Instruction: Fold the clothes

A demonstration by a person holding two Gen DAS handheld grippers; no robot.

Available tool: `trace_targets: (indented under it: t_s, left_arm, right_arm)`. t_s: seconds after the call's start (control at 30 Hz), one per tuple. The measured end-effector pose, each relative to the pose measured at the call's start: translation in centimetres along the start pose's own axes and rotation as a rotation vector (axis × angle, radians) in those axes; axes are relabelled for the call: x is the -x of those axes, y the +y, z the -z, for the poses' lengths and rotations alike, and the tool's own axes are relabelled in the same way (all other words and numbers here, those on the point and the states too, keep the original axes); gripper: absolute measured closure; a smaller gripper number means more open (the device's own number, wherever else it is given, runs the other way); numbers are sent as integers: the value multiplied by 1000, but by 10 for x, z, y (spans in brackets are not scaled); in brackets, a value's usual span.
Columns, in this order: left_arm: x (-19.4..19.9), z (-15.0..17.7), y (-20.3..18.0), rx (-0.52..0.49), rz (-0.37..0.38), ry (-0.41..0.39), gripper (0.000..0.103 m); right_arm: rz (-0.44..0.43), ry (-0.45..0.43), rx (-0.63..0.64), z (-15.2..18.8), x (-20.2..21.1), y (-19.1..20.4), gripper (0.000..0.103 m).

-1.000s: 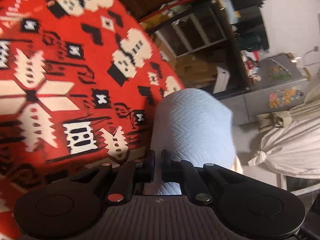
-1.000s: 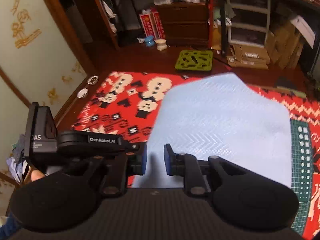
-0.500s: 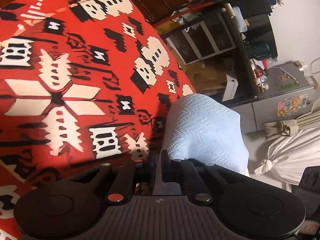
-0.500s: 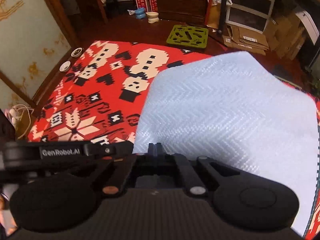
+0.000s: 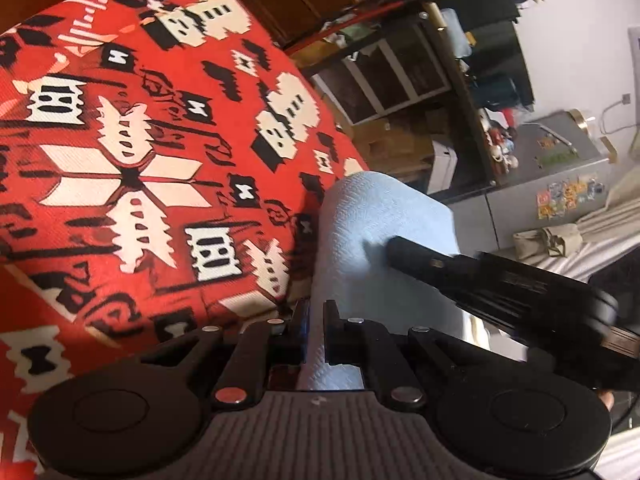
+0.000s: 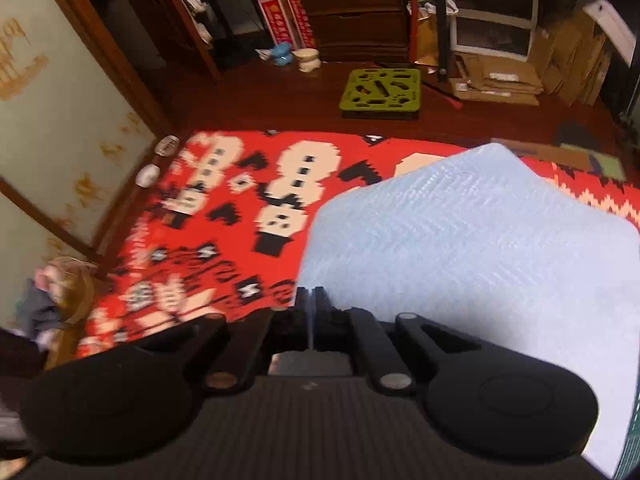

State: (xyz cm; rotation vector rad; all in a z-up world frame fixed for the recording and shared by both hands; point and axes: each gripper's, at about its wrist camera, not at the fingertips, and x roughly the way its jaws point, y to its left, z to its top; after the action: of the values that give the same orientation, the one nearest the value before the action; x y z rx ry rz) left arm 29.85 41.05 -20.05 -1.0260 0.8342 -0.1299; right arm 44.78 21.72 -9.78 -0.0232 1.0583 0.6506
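Observation:
A light blue textured cloth [image 5: 372, 216] is lifted off the red patterned rug [image 5: 140, 140], held at its near edge. My left gripper [image 5: 316, 320] is shut on that edge, and the fabric runs up between its fingers. In the left wrist view my right gripper [image 5: 394, 246] reaches in from the right and pinches the cloth further along. In the right wrist view the cloth [image 6: 480, 248] spreads out ahead and to the right. There my right gripper [image 6: 311, 304] is shut on a thin edge at the cloth's left corner.
The rug [image 6: 224, 216] lies on a dark wooden floor. Past it sit a green perforated mat [image 6: 382, 90], drawers, shelves and flattened cardboard boxes [image 6: 496, 80]. A grey cabinet with stickers [image 5: 560, 196] and a white sack stand at the right of the left wrist view.
My right gripper went from open over the cloth's edge to shut on it. It has also come into the left wrist view. Both grippers shifted sideways with the cloth.

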Motion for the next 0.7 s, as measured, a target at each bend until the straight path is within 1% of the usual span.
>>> trace_targets:
  t_s: [0.03, 0.13, 0.2, 0.33, 0.37, 0.43, 0.47, 0.5, 0.57, 0.6, 0.7]
  left_arm:
    - [2, 2, -3, -9, 9, 3, 98]
    - [11, 10, -18, -75, 37, 9, 98]
    - [16, 18, -30, -128, 60, 12, 98]
    - [19, 39, -57, -229, 134, 49, 98]
    - [18, 45, -64, -258, 150, 61, 98]
    - [15, 58, -75, -306, 175, 93, 98]
    - [13, 65, -79, -325, 181, 110, 98]
    - [10, 72, -81, -341, 172, 127, 98]
    - [2, 85, -83, -371, 142, 160, 98]
    - [1, 90, -84, -386, 131, 164, 98]
    - [3, 104, -83, -430, 106, 153, 98]
  right_arm:
    - [-18, -8, -10, 2, 11, -1, 97]
    - [-17, -14, -6, 20, 45, -11, 93]
    - [-2, -28, -3, 44, 69, -25, 91]
    - [-5, -72, -31, 93, 110, -61, 93]
    - [9, -72, -50, 104, 114, -70, 93]
    - [40, -70, -90, 126, 121, -87, 89]
    - [56, -69, -110, 137, 125, -96, 89]
    - [62, -72, -130, 148, 126, -106, 92]
    - [63, -79, -169, 167, 128, -124, 92]
    - [59, -82, -189, 176, 128, -133, 94]
    - [-9, -120, -243, 197, 140, -154, 97]
